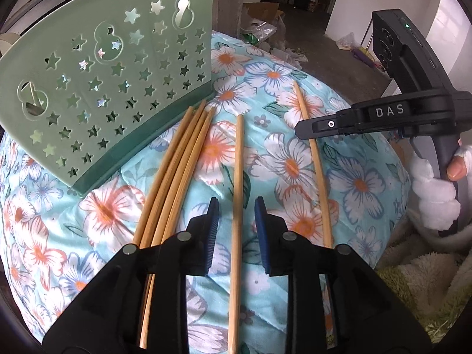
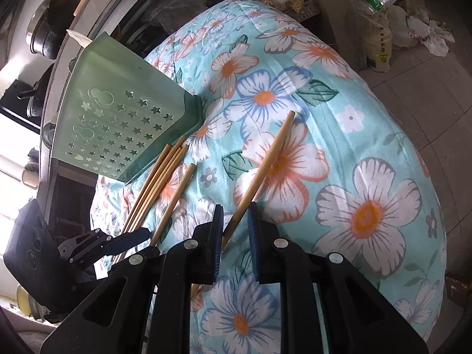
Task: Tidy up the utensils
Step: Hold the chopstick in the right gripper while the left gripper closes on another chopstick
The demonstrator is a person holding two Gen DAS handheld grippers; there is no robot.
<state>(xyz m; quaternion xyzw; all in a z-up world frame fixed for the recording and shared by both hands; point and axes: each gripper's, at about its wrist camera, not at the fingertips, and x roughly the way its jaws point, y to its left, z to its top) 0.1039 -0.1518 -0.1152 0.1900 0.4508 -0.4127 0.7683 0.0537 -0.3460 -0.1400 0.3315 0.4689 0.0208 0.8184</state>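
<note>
A green utensil holder [image 1: 103, 88] [image 2: 124, 124] with star-shaped holes lies on its side on a blue floral cloth [image 1: 354, 183]. A bunch of several wooden chopsticks [image 1: 177, 162] [image 2: 156, 183] points at its mouth. One single chopstick [image 1: 237, 162] [image 2: 177, 194] lies flat between the pads of my left gripper [image 1: 237, 202] [image 2: 141, 236], with a gap on both sides; the gripper is open. Another chopstick [image 1: 309, 135] [image 2: 265, 165] runs slantwise through the jaws of my right gripper [image 2: 235, 206] [image 1: 303, 128], resting on the cloth with space around it.
The cloth covers a rounded mound that drops off on all sides. Bags and litter [image 2: 380, 29] lie on the floor behind. Dark pots [image 2: 50, 20] stand on a counter to the left. A hand in a fluffy white sleeve [image 1: 436, 188] holds the right gripper.
</note>
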